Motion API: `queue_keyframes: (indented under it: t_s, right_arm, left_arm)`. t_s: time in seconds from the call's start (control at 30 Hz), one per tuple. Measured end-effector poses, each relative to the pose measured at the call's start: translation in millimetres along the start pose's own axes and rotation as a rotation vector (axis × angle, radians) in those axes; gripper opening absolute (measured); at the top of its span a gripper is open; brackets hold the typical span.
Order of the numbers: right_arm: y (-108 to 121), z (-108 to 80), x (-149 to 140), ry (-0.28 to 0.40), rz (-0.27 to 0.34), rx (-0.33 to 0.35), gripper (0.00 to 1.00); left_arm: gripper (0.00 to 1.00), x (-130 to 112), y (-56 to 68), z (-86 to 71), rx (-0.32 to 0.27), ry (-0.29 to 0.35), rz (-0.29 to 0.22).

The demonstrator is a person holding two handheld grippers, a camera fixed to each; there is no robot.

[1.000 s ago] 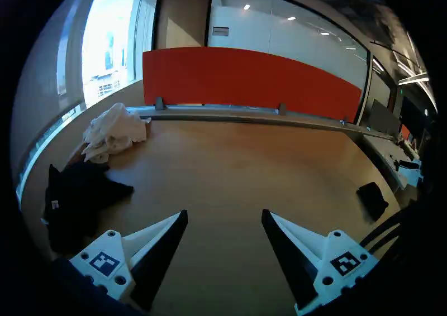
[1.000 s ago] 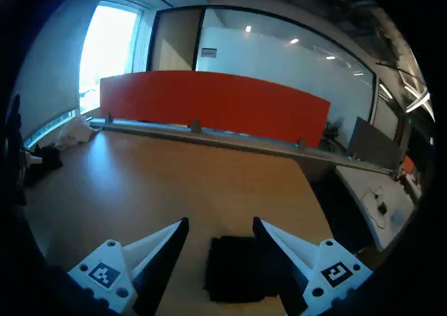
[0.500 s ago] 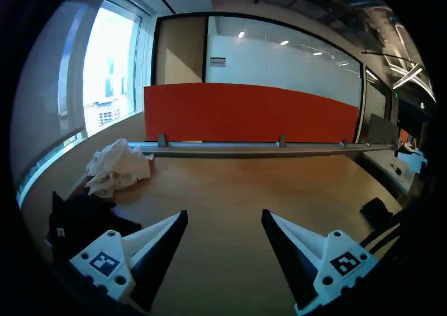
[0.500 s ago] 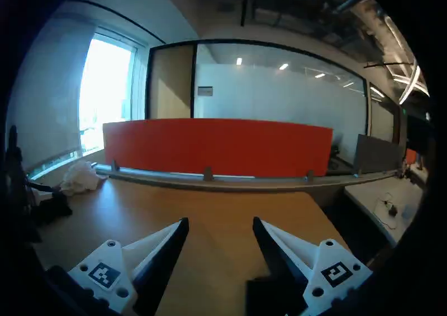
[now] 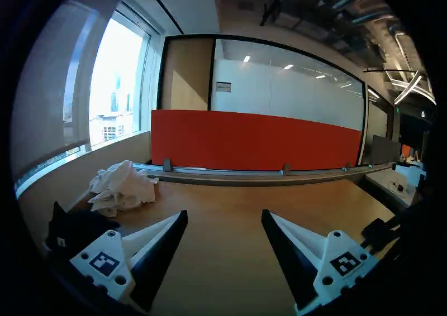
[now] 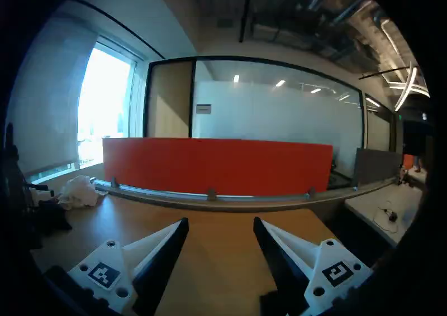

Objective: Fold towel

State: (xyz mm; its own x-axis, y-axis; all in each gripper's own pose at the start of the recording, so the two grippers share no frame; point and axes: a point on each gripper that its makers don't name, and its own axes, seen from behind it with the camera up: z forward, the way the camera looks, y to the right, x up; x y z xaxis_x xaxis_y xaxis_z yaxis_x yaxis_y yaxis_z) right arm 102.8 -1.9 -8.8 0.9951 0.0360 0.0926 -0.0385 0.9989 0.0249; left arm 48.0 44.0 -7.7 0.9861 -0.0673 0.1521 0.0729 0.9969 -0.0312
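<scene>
In the left gripper view, a bright window (image 5: 114, 109) stands at far left. Below it, a black cloth (image 5: 75, 229) lies on the wooden tabletop (image 5: 223, 254), just left of the near finger. A crumpled white towel (image 5: 124, 186) is heaped just behind the cloth, close to the tabletop's back left corner. The left gripper (image 5: 223, 212) hovers over bare wood with its jaws spread wide and nothing between them. A red divider (image 5: 257, 140) runs along the tabletop's far edge, and a small dark thing (image 5: 380, 231) sits at the right edge, too dim to name. In the right gripper view, the towel (image 6: 78, 190) lies far left beside the cloth (image 6: 51, 216). The right gripper (image 6: 220, 220) is also wide apart and empty, above the wood.
</scene>
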Motion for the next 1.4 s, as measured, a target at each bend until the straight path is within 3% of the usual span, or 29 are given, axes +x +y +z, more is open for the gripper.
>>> queue_keyframes:
  t_s: [0.2, 0.4, 0.6, 1.07, 1.4]
  right_arm:
    - [-4, 5.0, 7, 0.022, 0.01, -0.018, 0.9]
    - [-13, 9.7, 6, 0.018, -0.015, 0.0, 0.91]
    - [-27, 11.3, 11, 0.032, -0.033, 0.02, 0.93]
    - [-48, 18.5, 9, 0.055, -0.025, 0.043, 0.95]
    - [-40, 19.0, -4, 0.059, -0.029, 0.015, 0.95]
  left_arm:
    - [0.98, 11, -3.2, 0.4, 0.016, 0.047, 0.011]
    - [0.98, 19, -2.6, 0.4, 0.01, 0.091, 0.023]
    - [0.98, 16, -9.7, 2.8, 0.021, 0.118, 0.06]
    - [0.98, -12, -20.7, 10.9, 0.047, 0.183, 0.13]
    - [0.98, -42, -35.7, 17.8, 0.063, 0.223, 0.099]
